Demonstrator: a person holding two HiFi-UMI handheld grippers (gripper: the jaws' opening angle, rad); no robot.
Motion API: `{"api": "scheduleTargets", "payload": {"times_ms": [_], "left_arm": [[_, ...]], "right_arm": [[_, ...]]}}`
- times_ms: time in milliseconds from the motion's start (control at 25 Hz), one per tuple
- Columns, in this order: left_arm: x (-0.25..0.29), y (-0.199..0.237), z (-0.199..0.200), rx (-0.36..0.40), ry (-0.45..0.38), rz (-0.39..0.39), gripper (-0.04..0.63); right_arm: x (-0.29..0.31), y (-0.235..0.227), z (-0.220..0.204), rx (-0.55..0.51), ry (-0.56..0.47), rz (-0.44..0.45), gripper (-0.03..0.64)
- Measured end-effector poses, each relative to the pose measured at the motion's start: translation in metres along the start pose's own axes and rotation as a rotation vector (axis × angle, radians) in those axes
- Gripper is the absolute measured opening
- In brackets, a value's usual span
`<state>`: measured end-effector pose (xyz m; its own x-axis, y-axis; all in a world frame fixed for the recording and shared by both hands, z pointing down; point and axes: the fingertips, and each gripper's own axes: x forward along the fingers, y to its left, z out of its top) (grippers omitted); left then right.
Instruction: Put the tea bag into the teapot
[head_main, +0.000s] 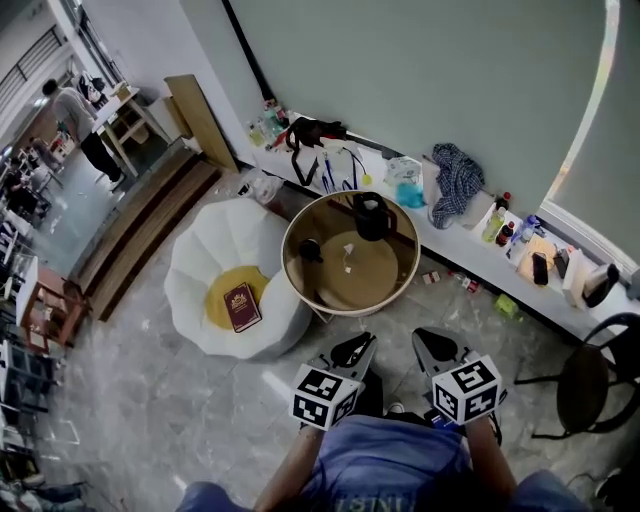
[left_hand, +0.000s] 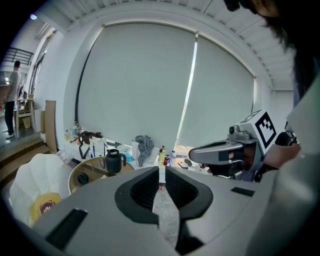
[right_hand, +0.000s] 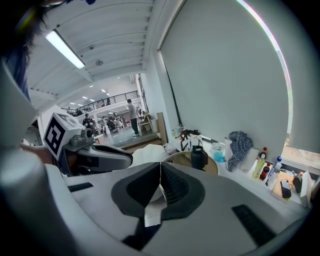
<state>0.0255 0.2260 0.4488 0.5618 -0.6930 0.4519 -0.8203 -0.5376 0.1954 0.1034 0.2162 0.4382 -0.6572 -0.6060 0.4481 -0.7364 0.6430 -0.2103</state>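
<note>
Grey left gripper (left_hand: 161, 172) jaws stand a thin slit apart with nothing between them; the right gripper (right_hand: 160, 167) tips meet, also empty. Ahead of both, the tea bag (head_main: 348, 251) lies on the table (head_main: 378, 277), with the black teapot (head_main: 371, 216) just beyond it.

No words or numbers can be read anywhere. Only black-and-white square markers are carried on the left gripper's cube (head_main: 325, 396) and the right gripper's cube (head_main: 467, 389). A gold emblem is seen on the red book (head_main: 241, 306), its lettering too small to be read.
</note>
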Motion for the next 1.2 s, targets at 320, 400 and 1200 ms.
{"api": "scheduleTargets", "payload": {"times_ms": [320, 400, 1200], "left_arm": [[-0.03, -0.028, -0.018, 0.012, -0.002, 0.016, 0.049], [-0.038, -0.03, -0.022, 0.011, -0.004, 0.024, 0.049], [-0.074, -0.035, -0.055, -0.016, -0.002, 0.071, 0.049]], "right_arm": [[-0.028, 0.028, -0.016, -0.023, -0.002, 0.026, 0.018], [-0.031, 0.035, -0.018, -0.032, -0.004, 0.03, 0.018], [-0.05, 0.021, -0.026, -0.018, -0.024, -0.042, 0.018]]}}
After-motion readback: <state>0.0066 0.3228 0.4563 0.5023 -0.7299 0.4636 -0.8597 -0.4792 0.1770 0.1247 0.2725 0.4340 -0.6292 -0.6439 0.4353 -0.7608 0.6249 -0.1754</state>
